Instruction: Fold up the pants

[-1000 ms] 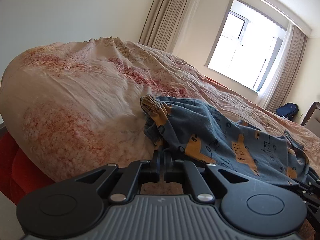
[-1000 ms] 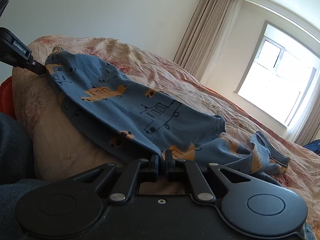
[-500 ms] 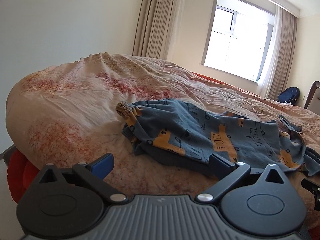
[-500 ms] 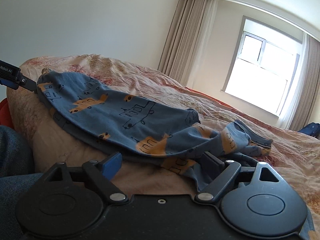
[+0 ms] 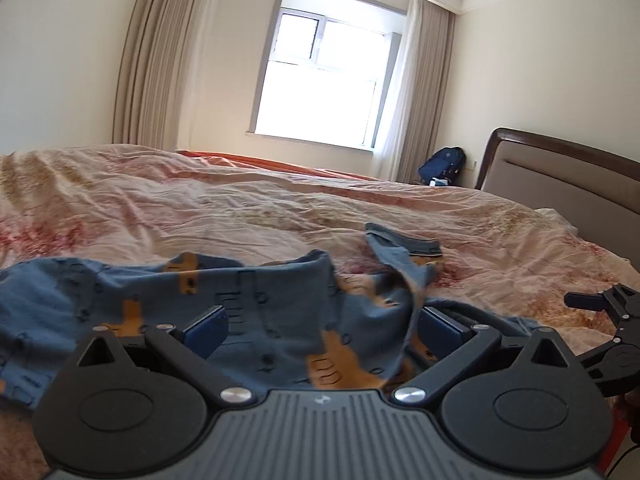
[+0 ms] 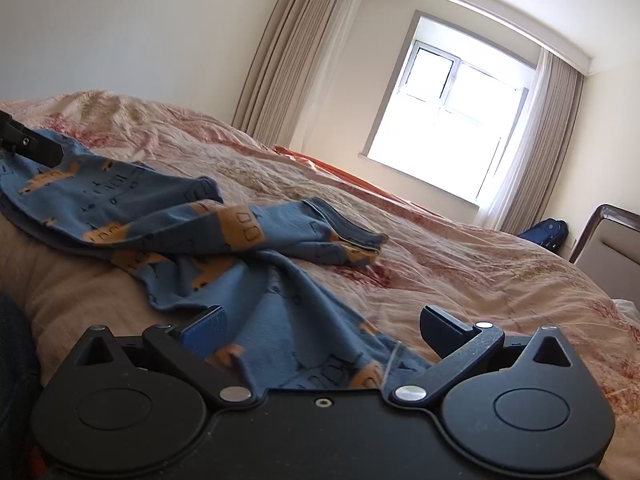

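Item: one pair of soft blue knit children's pants printed with orange vehicles [image 5: 256, 320], lying crumpled and part-spread on the near edge of a bed under a wrinkled cream-and-red floral quilt [image 5: 200, 208]. Nearest in each wrist view: the black two-finger left gripper [image 5: 320, 326], jaws spread wide with cloth lying loose between and under the blue-padded fingers [image 5: 206, 326], nothing pinched; likewise the black two-finger right gripper [image 6: 320, 326], jaws spread, a blue flap of the pants [image 6: 280, 320] draped between its fingers but not held. Middle ground: the main body of the garment runs leftward in the right wrist view, one cuffed or banded end [image 6: 352, 236] turned up on the quilt; the same raised end shows in the left view [image 5: 404, 242]. Handling, by judgement: light, limp, thin jersey; no stiffness, will sag and bunch when lifted, clings a little to the quilt, not fragile, not slippery. Best hold: pinch at hemmed or banded edges and corners, both layers together, one gripper per end, so that the cloth hangs flat. Which end is the waistband cannot be told. Far ground: a beige curtain [image 6: 280, 60], a bright window [image 5: 320, 80], a dark blue backpack [image 5: 442, 164], a brown padded headboard [image 5: 560, 176].
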